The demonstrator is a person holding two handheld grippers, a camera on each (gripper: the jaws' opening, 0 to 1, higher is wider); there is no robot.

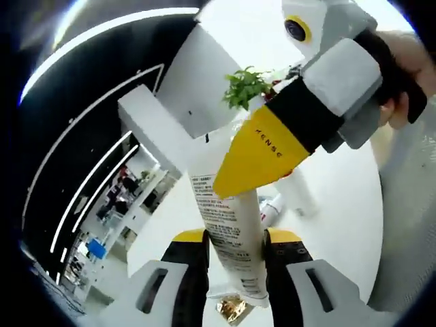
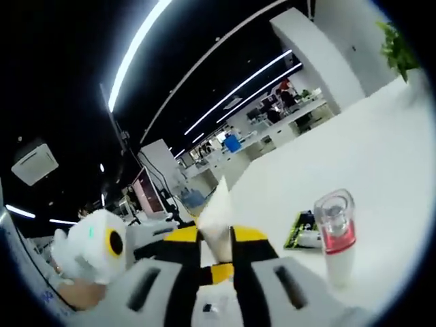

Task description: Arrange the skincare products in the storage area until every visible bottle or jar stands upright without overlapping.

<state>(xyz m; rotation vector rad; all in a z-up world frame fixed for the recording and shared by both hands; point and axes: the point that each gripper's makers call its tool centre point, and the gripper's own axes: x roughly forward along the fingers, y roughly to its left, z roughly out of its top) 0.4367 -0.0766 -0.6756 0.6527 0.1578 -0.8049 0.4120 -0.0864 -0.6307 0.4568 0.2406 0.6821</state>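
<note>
- While both tools are closing on it, a white tube [image 1: 228,231] printed with small text is being held up above the worktop [image 1: 340,204], running lengthwise between the two tools.
- In the left gripper view, the left tool [image 1: 235,262] is gripping the tube's lower part, its black jaws pressing against both sides, with something gold at the tube's bottom end [image 1: 231,306] showing just below the jaws.
- In the same view, the right tool [image 1: 255,160] is coming in from the upper right, its yellow tip lying over the tube's upper part; a hand [image 1: 402,82] is holding its far end.
- In the right gripper view, the right tool [image 2: 216,248] is pinching the tube's flat pointed end [image 2: 216,211] between its nearly closed jaws, and the left tool [image 2: 95,255] is showing at the lower left.
- A bottle with a pink body and a clear cap [image 2: 335,235] is standing upright on the worktop [image 2: 381,150] to the right of the right tool, well apart from the tube.
- A small dark green box [image 2: 300,231] is lying flat just beside that bottle.
- In the left gripper view, a small white bottle with a red band [image 1: 272,208] is lying on the worktop behind the tube.
- A green plant [image 1: 245,87] is sitting at the worktop's far edge, with a white pillar [image 1: 197,82] rising beside it.
</note>
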